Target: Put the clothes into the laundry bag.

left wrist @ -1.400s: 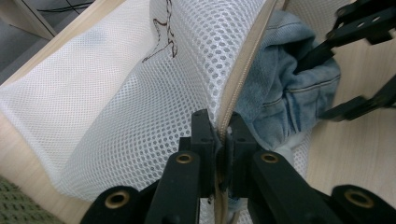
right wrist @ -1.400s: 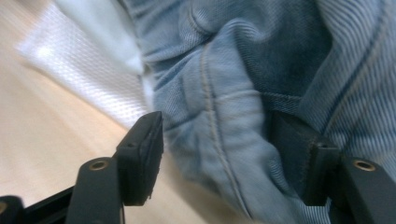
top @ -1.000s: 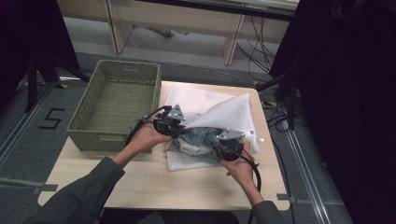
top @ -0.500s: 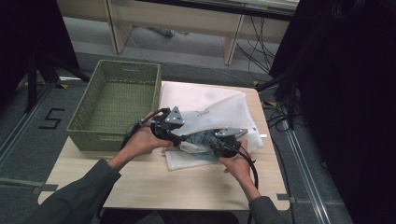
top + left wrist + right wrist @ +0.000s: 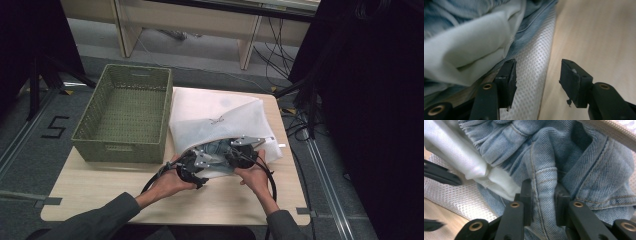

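Note:
A white mesh bag (image 5: 220, 117) lies on the wooden table (image 5: 100, 192) with blue jeans (image 5: 216, 148) in its near mouth. My right gripper (image 5: 227, 154) reaches into that mouth; in the right gripper view it (image 5: 544, 203) is shut on a seamed fold of the jeans (image 5: 574, 167). At the bag's near left corner sits my left gripper (image 5: 204, 165). Its jaws have just been opening and now stand open (image 5: 537, 81), with the edge of the mesh bag (image 5: 536, 62) lying loose between them, unpinched. A white cloth fold (image 5: 471, 55) bulges from the bag beside the left jaw.
A green woven basket (image 5: 117, 150) with nothing inside stands to the left of the bag, close against it. Bare table runs along the near edge in front of both hands. The floor beyond the table holds cables (image 5: 295, 127) and furniture legs.
My left gripper has dropped and come toward the near edge, opening as it went. The lifted bag flap has sunk lower. My right gripper has kept its place on the jeans.

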`<action>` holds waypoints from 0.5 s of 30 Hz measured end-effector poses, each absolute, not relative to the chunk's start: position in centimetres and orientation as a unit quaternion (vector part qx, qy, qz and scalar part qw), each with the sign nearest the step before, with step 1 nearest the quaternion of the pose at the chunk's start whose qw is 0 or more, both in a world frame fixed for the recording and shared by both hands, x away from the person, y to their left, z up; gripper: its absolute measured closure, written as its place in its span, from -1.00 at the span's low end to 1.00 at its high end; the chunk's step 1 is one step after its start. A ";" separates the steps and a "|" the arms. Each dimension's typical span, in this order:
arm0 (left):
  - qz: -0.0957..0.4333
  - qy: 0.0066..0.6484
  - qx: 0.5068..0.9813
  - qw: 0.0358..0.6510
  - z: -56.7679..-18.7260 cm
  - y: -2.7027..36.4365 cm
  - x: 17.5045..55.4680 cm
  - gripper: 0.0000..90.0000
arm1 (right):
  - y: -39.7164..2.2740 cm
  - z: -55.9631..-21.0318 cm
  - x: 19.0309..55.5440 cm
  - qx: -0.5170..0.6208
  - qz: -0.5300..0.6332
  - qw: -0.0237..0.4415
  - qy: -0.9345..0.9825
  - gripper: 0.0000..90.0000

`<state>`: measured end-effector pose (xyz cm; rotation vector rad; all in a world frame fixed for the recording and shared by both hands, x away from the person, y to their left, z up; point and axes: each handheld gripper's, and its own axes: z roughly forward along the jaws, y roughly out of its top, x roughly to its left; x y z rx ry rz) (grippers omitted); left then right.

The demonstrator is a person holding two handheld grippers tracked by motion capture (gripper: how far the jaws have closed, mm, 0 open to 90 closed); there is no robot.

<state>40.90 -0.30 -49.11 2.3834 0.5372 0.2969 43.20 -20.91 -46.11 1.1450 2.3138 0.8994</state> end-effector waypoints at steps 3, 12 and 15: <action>0.109 0.198 0.920 0.321 -50.0 -0.5 41.3 0.13 | -20.8 -46.0 43.0 0.419 0.324 0.195 0.825 0.67; 0.120 0.140 0.932 0.312 -50.1 0.3 40.9 0.93 | -21.0 -45.6 42.8 0.402 0.333 0.201 0.829 0.65; 0.109 0.137 0.935 0.310 -50.0 1.0 40.2 0.94 | -20.9 -45.4 42.3 0.384 0.338 0.199 0.836 0.66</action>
